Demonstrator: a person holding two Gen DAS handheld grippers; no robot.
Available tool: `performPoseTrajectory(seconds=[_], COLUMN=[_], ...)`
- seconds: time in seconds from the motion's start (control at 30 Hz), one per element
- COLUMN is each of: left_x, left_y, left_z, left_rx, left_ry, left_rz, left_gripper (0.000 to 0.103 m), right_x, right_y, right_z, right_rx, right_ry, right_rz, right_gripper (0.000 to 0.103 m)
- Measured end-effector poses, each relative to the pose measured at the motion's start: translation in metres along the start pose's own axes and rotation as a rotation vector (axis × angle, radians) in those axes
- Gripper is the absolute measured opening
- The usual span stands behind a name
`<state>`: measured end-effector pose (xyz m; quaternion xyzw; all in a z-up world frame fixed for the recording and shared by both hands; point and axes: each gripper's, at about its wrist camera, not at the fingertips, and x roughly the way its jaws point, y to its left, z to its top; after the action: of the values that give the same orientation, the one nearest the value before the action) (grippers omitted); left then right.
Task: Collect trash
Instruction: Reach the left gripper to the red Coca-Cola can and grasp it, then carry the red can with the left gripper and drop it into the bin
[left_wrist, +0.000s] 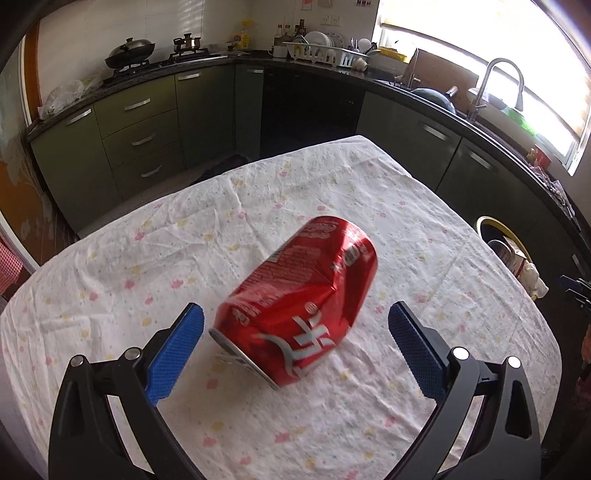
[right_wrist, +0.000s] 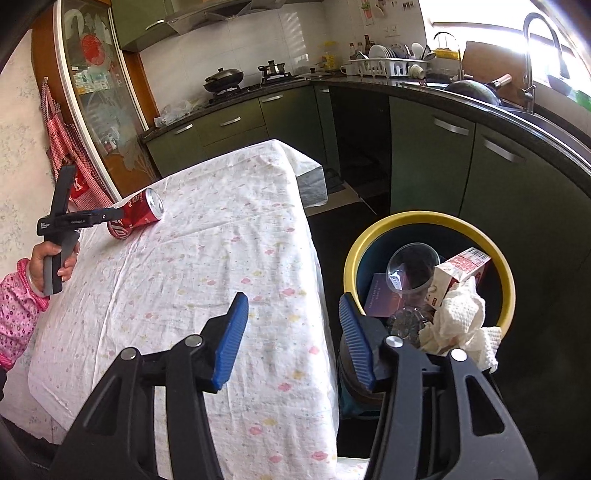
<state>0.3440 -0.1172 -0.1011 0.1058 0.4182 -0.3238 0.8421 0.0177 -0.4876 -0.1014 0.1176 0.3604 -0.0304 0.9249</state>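
A dented red soda can (left_wrist: 299, 299) lies on its side on the flowered tablecloth (left_wrist: 258, 192). My left gripper (left_wrist: 295, 321) is open, its blue pads on either side of the can's near end, not touching it. The right wrist view shows the can (right_wrist: 138, 214) at the table's far left with the left gripper (right_wrist: 107, 218) at it. My right gripper (right_wrist: 293, 314) is open and empty above the table's right edge, beside a yellow-rimmed trash bin (right_wrist: 508, 273) on the floor holding a plastic cup (right_wrist: 412, 267), a carton (right_wrist: 461, 273) and crumpled paper towel (right_wrist: 458, 321).
The cloth-covered table (right_wrist: 221, 258) drops off at its right edge to the dark floor. Green kitchen cabinets (left_wrist: 147, 133) and a dark counter with a sink and tap (left_wrist: 495, 85) run behind. The bin's rim also shows in the left wrist view (left_wrist: 480, 221).
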Motion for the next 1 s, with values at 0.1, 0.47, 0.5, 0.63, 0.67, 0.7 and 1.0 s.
performPoseTrajectory(seconds=[0.1, 0.47, 0.5, 0.63, 0.67, 0.7, 1.0], left_x=[-0.005, 0.02, 0.024, 0.037, 0.038, 0.04, 0.047], left_y=[0.002, -0.006, -0.007, -0.018, -0.021, -0.023, -0.029], left_z=[0.002, 0.028, 0.029, 0.025, 0.024, 0.023, 0.019], left_rx=[0.032, 0.241, 0.252, 0.294, 0.311, 0.322, 0.352], left_ry=[-0.002, 0.123, 0.132, 0.166, 0.171, 0.174, 0.196], left_rz=[0.023, -0.148, -0.155, -0.162, -0.152, -0.141, -0.125], left_gripper=[0.098, 0.098, 0.098, 0.098, 0.098, 0.098, 0.079], right_x=[0.001, 0.01, 0.01, 0.012, 0.013, 0.014, 0.016], right_y=[0.0, 0.0, 0.001, 0.001, 0.001, 0.0, -0.002], right_z=[0.001, 0.004, 0.005, 0.006, 0.007, 0.007, 0.001], right_rx=[-0.005, -0.006, -0.008, -0.005, -0.004, -0.004, -0.005], right_ry=[0.001, 0.021, 0.023, 0.026, 0.028, 0.031, 0.051], right_rz=[0.007, 0.009, 0.007, 0.006, 0.008, 0.009, 0.008], right_gripper=[0.05, 0.052, 0.052, 0.053, 0.053, 0.053, 0.053])
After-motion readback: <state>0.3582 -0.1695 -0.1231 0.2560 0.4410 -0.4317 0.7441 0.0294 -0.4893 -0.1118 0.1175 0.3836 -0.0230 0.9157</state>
